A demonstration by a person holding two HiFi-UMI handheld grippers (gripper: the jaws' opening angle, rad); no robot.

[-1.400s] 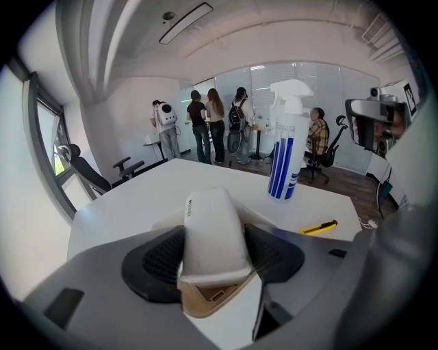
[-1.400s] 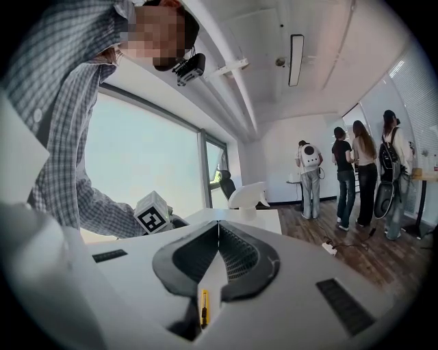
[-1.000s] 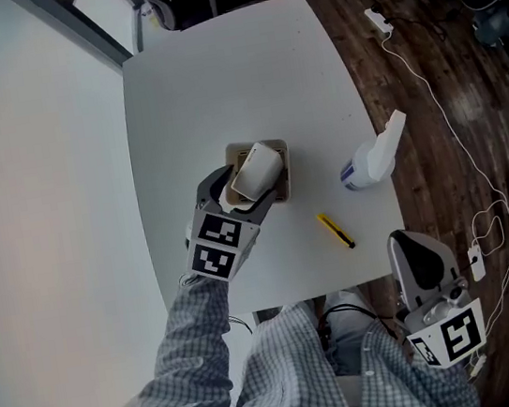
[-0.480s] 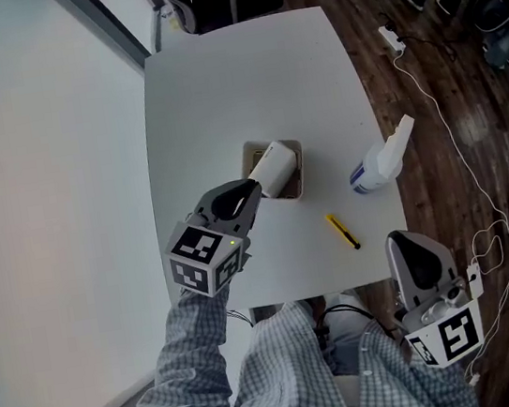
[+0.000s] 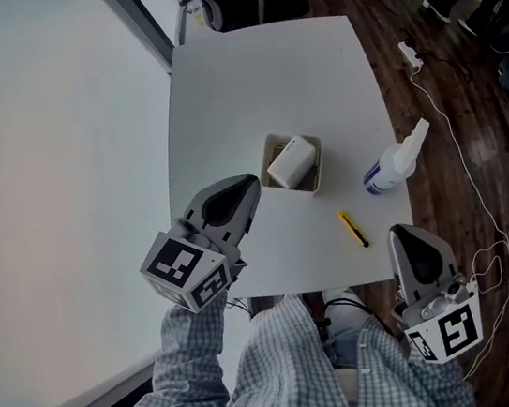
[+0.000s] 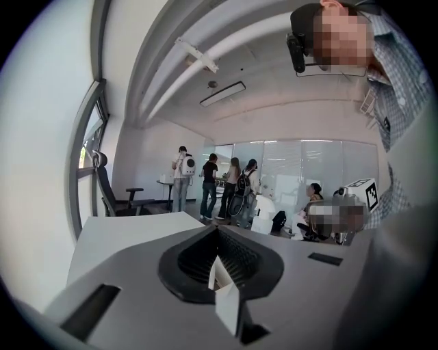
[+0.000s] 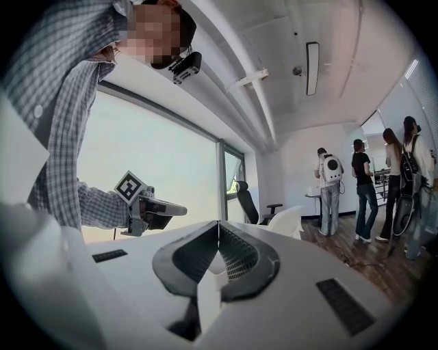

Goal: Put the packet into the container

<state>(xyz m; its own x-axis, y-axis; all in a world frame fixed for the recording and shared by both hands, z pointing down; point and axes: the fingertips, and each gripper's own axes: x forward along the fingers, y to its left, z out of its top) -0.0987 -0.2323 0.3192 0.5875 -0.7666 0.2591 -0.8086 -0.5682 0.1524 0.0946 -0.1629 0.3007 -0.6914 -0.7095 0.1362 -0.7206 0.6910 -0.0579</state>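
Note:
A white packet [image 5: 292, 161] lies inside the small tan container [image 5: 315, 178] in the middle of the white table [image 5: 220, 99]. My left gripper [image 5: 250, 186] hangs above the table's near left part, apart from the container, nose toward it. Its jaws have just been closing and now meet with nothing between them, as the left gripper view [image 6: 217, 232] shows. My right gripper [image 5: 409, 233] is held off the table's near right corner, shut and empty; its closed jaws [image 7: 219, 229] point level into the room. The left gripper [image 7: 156, 207] also shows in the right gripper view.
A white spray bottle [image 5: 393, 164] lies on the table's right edge and a yellow cutter [image 5: 354, 229] near the front. A power strip [image 5: 410, 53] and white cable [image 5: 472, 165] lie on the wood floor. Several people [image 6: 209, 184] stand far off.
The left gripper let go of the packet, which now lies in the container. It then rose and drew back toward the person, jaws closing. The right gripper barely moved.

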